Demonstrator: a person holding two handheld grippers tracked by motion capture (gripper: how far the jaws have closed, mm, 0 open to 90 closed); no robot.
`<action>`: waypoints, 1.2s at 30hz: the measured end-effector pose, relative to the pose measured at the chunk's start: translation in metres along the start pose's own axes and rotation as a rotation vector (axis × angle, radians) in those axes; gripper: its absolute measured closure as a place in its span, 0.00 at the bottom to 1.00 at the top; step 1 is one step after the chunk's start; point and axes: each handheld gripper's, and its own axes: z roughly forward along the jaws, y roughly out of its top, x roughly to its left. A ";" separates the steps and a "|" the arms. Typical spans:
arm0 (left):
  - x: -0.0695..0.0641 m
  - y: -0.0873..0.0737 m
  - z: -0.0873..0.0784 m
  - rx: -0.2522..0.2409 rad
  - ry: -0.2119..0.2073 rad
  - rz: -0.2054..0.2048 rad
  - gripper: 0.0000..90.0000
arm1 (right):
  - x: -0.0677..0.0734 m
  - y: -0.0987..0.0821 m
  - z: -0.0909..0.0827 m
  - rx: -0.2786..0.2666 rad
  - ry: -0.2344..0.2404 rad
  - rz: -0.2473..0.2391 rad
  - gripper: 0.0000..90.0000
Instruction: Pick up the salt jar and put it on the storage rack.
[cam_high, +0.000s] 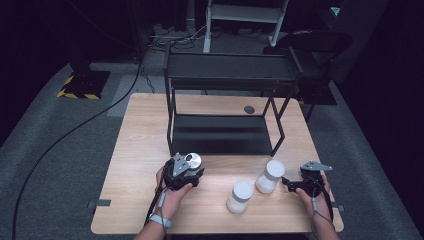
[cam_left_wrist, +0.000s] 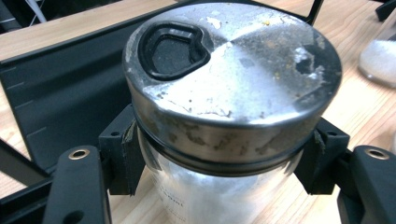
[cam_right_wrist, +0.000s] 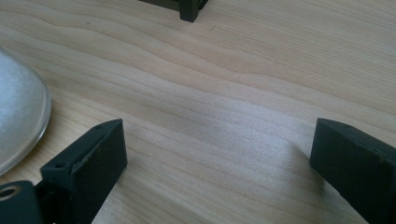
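Left gripper view: left gripper clamping jar beneath lid; lifting vertically advisable. Right gripper idling, jaws apart.

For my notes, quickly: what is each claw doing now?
Left claw: closed on the jar, below its lid.
Right claw: open, holding nothing.

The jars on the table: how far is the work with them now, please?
Done: nothing stands on the black rack yet. In hand: the left gripper is shut on the metal-lidded jar, just below its lid, in front of the rack. Left: the two white-lidded jars stand on the wooden table; the right gripper is open beside one, holding nothing. Likely all three go to the rack.
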 end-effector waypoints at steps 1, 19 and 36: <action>0.000 0.002 0.000 -0.003 -0.002 -0.001 0.33 | 0.000 0.000 0.000 0.000 0.000 0.000 0.04; 0.008 0.042 -0.008 -0.032 -0.011 -0.005 0.33 | 0.000 0.000 0.000 0.000 0.000 0.000 0.04; 0.023 0.074 -0.005 -0.042 -0.022 0.006 0.33 | 0.000 0.000 0.000 0.000 0.000 0.000 0.04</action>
